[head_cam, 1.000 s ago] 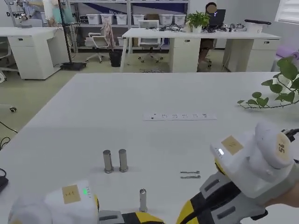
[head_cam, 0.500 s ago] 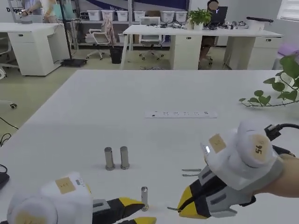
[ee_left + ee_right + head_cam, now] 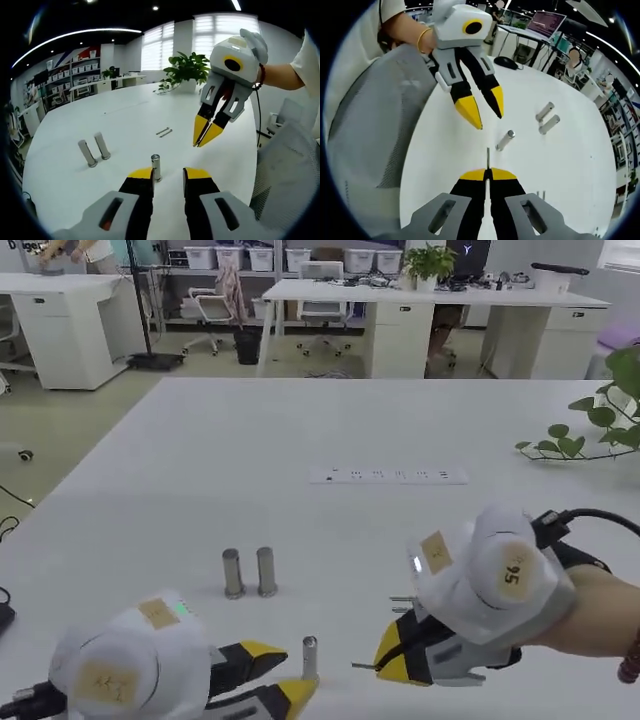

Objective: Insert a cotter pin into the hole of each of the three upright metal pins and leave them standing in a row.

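Evidently we are mid-insertion: the right gripper (image 3: 487,172), clamped on a cotter pin (image 3: 487,157), aims it at the near metal pin (image 3: 156,167), upright just ahead of the parted, empty jaws of the left gripper (image 3: 167,175). Next we should steady that pin and align the tip with its cross-hole. Two further metal pins (image 3: 233,573) and spare cotter pins (image 3: 163,132) sit clear of the approach.

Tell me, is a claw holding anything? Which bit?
The right claw pinches a cotter pin by one end, the rest sticking out. The left claw is open, empty.
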The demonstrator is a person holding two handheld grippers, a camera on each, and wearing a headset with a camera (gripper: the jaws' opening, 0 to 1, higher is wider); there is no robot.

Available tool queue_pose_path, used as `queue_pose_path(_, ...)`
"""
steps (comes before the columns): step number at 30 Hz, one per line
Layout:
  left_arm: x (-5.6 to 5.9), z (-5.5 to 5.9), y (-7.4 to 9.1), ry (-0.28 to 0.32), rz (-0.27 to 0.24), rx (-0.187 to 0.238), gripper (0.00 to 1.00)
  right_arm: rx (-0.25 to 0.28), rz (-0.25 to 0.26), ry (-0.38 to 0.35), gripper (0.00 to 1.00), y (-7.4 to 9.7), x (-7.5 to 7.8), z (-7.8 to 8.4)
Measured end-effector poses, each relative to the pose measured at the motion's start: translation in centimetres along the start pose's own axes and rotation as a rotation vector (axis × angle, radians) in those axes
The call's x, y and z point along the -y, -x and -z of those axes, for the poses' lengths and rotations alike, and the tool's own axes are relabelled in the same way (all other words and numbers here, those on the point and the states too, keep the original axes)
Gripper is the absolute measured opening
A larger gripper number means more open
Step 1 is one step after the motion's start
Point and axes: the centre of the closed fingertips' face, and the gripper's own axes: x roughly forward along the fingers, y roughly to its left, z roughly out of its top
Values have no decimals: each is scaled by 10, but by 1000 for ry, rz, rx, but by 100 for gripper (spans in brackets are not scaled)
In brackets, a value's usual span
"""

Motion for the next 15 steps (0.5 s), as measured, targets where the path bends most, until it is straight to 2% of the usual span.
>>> queue_pose_path(9, -8, 7, -18, -30, 0, -38, 22, -50, 29, 21, 2, -10, 11, 6)
queue_pose_path(15, -12, 9, -28, -35, 1, -44, 22, -71, 59, 45, 2, -15, 18, 5)
